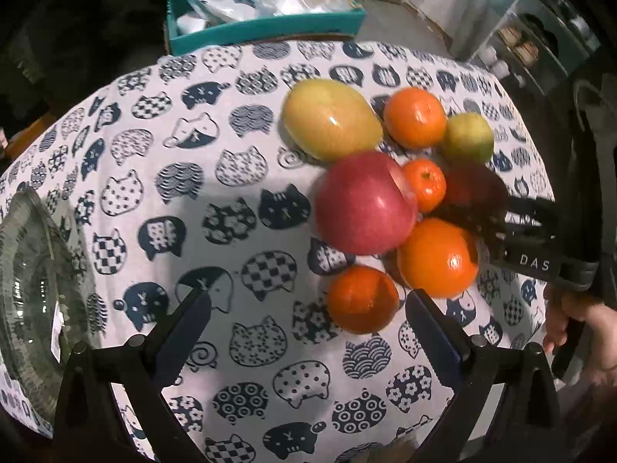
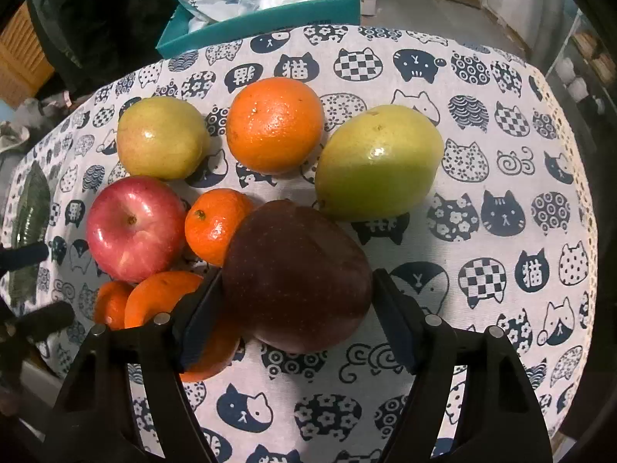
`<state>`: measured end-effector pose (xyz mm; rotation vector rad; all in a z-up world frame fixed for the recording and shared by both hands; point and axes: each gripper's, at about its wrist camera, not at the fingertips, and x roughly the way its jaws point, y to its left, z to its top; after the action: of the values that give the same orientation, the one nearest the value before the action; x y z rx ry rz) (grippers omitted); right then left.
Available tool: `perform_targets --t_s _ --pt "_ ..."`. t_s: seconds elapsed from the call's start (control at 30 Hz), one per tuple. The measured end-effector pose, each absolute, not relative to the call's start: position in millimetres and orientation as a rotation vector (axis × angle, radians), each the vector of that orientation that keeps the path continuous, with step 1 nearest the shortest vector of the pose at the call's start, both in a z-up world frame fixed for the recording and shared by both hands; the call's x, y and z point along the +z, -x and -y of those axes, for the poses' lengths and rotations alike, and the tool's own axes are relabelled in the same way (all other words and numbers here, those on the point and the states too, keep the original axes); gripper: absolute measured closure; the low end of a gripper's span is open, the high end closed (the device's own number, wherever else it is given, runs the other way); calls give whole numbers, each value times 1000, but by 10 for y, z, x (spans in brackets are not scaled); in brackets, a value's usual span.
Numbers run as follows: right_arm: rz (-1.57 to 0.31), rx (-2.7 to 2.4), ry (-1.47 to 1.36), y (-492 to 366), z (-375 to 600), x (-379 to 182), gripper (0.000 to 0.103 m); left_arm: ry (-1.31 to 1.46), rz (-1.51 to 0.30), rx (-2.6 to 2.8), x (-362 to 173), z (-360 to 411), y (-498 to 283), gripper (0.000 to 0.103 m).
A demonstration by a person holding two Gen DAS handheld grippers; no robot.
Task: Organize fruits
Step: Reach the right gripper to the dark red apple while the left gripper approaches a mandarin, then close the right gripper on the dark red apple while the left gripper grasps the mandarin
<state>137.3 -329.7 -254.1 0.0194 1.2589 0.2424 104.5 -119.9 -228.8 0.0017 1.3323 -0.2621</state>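
Several fruits lie bunched on the cat-print cloth (image 2: 501,177). My right gripper (image 2: 299,274) is shut on the dark red apple (image 2: 297,247), one pad against each side. Around it are a green mango (image 2: 378,162), an orange (image 2: 273,125), a pear (image 2: 162,137), a red apple (image 2: 135,227) and a mandarin (image 2: 216,223). My left gripper (image 1: 306,299) hangs open over the cloth with nothing between its fingers. Its right fingertip is close to an orange (image 1: 362,299). The red apple (image 1: 364,202) and a second orange (image 1: 437,256) lie just beyond. The right gripper (image 1: 501,223) half hides the dark apple (image 1: 472,183).
A glass bowl (image 1: 31,301) stands at the cloth's left edge, left of my left gripper. A teal box (image 1: 266,27) of plastic bags sits behind the table. Shelves (image 1: 540,50) stand at the far right. A hand (image 1: 578,324) holds the right gripper.
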Motion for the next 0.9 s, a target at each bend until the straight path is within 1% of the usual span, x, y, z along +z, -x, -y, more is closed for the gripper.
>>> perform_targets --t_s 0.3,0.33,0.43,0.47,0.5,0.57,0.6,0.73,0.9 --pt "-1221 205 17 -1260 3320 -2454 28 -6 -1356 -289 -2482 1264 -997 3" --pt "-1217 200 17 -1246 3337 -2436 28 -10 -1358 -290 -2500 1269 -991 8" --pt "-1206 194 4 -1238 3366 -2372 28 12 -1369 -321 -2558 1296 -978 13" --pt "-1199 193 -3 -1225 3381 -2345 28 27 -1366 -332 -2564 1294 -975 18" --pt "-1194 192 -6 -1215 3395 -2326 28 40 -1367 -345 -2568 1298 -974 20" --pt "-1187 192 -12 -1205 3409 -2291 28 53 -1370 -372 -2575 1323 -975 31" --pt "-1185 193 -14 -1206 3417 -2281 28 54 -1370 -386 -2585 1343 -972 33" --pt "-1182 196 -21 -1194 3420 -2263 28 99 -1388 -440 -2645 1365 -954 52" --pt "-1179 196 -30 -1167 3432 -2237 28 66 -1363 -452 -2637 1411 -930 53"
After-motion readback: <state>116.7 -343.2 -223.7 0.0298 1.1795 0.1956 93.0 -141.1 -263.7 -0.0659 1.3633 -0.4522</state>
